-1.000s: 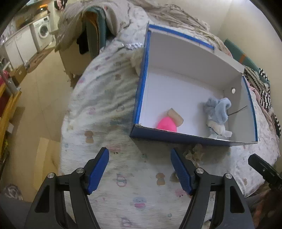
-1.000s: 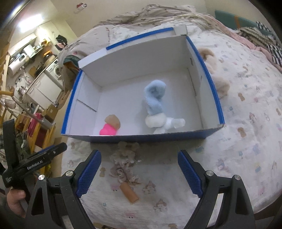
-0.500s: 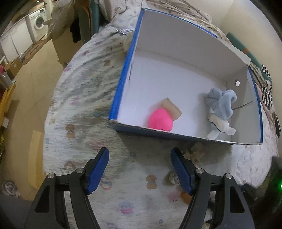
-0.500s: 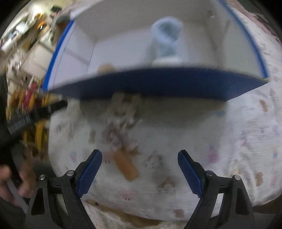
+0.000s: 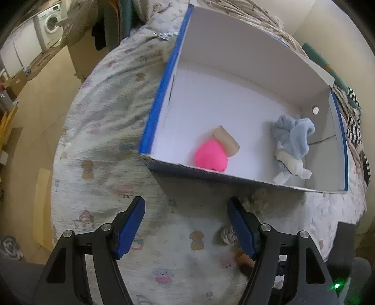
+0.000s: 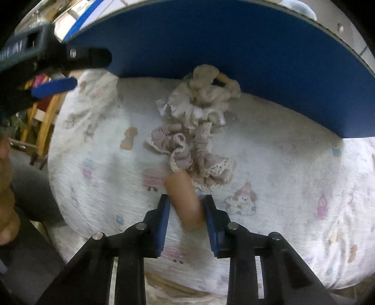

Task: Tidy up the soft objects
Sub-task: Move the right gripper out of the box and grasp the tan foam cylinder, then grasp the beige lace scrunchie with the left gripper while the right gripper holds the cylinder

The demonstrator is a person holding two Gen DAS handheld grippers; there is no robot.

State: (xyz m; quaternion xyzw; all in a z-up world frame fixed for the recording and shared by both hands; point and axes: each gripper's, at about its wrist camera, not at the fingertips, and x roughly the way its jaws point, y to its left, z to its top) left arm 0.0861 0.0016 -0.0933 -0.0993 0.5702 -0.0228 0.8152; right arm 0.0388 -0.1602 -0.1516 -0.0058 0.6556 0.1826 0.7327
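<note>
A white box with blue outer walls (image 5: 164, 93) lies on the bed. Inside it are a pink soft ball (image 5: 211, 157), a tan roll (image 5: 226, 140) and a blue-and-white plush toy (image 5: 290, 145). My left gripper (image 5: 186, 225) is open and empty, hovering over the sheet just before the box's near wall. In the right wrist view, my right gripper (image 6: 186, 211) is closed around a tan soft cylinder (image 6: 185, 199) lying on the sheet. Beige frilly scrunchies (image 6: 194, 131) lie just beyond it against the box's blue wall (image 6: 234, 47).
The bed has a white cartoon-print sheet (image 5: 105, 117). The left gripper body (image 6: 46, 58) shows at the upper left of the right wrist view. A washing machine (image 5: 50, 22) and floor lie off the bed's left side. Striped fabric (image 5: 354, 122) lies right of the box.
My right gripper dropped low to the sheet and closed its fingers around the tan cylinder. My left gripper moved closer to the box's left front corner and stayed open.
</note>
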